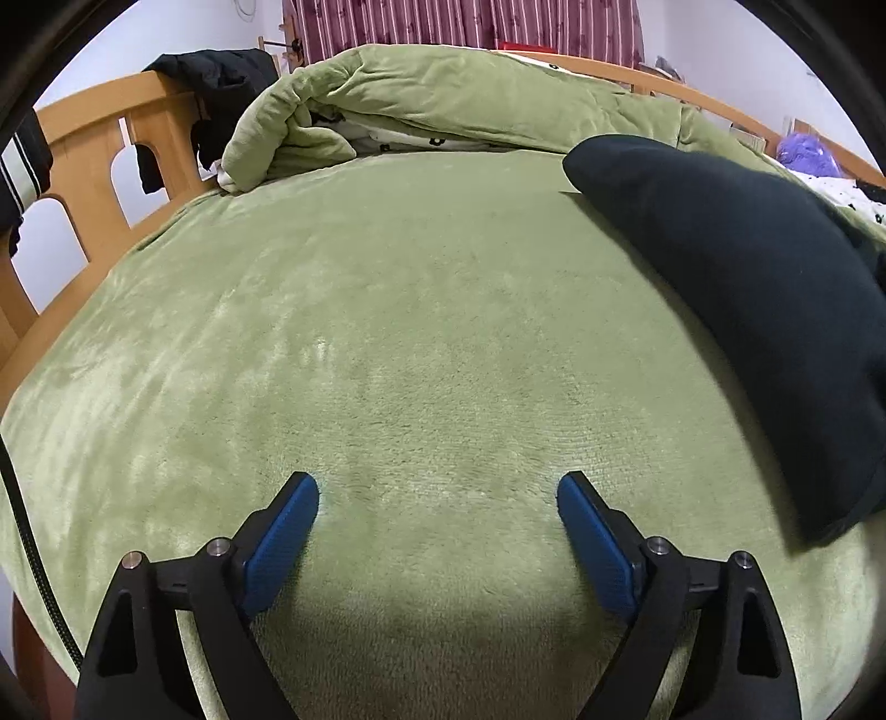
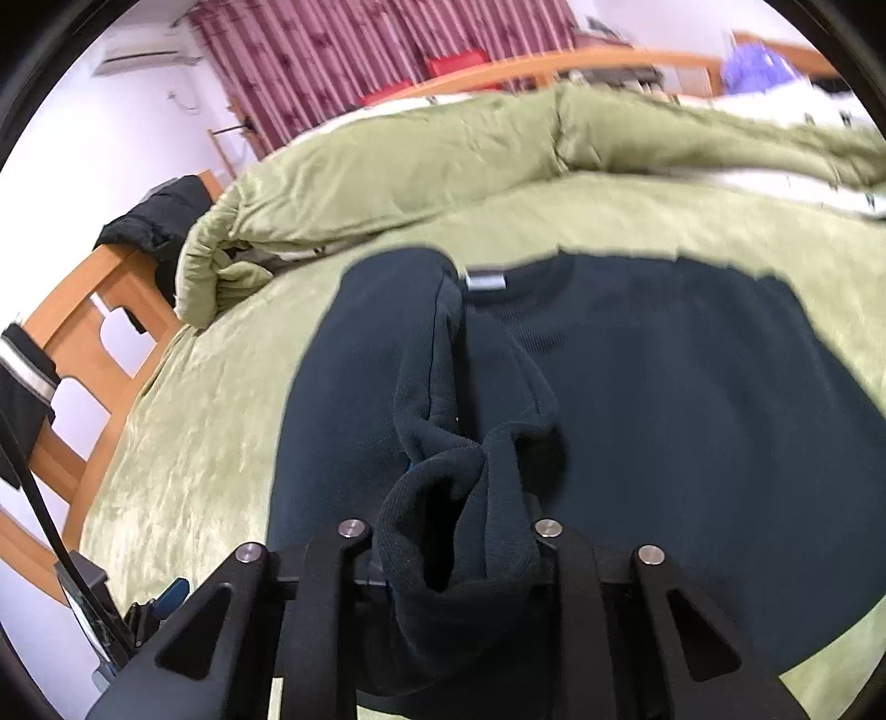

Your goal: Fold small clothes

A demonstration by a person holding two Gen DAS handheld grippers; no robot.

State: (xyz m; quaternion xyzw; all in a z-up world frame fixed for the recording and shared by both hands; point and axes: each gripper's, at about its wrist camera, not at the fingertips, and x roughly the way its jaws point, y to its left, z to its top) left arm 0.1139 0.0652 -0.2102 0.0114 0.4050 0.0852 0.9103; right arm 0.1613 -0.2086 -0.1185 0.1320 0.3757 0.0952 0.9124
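While right claw (image 2: 459, 515) clamps bunched dark sweater (image 2: 637, 387) cuff, left claw (image 1: 437, 498) hangs spread over green bed (image 1: 387, 332), empty.

- The left wrist view looks forward and down along its own spread, blue-padded left gripper (image 1: 437, 493), low over the green plush bed cover (image 1: 387, 332), facing the pale wooden bed rail (image 1: 99, 144) and dark red striped curtain (image 1: 459, 22)
- The right wrist view sits closer still, tilted, its right gripper (image 2: 459, 526) wrapped in the dark navy knit sweater (image 2: 664, 376) that fills its middle
- Both views share the cover, the rolled green quilt (image 1: 443, 94), the rail, the curtain and the sweater, which only edges the left view's right side
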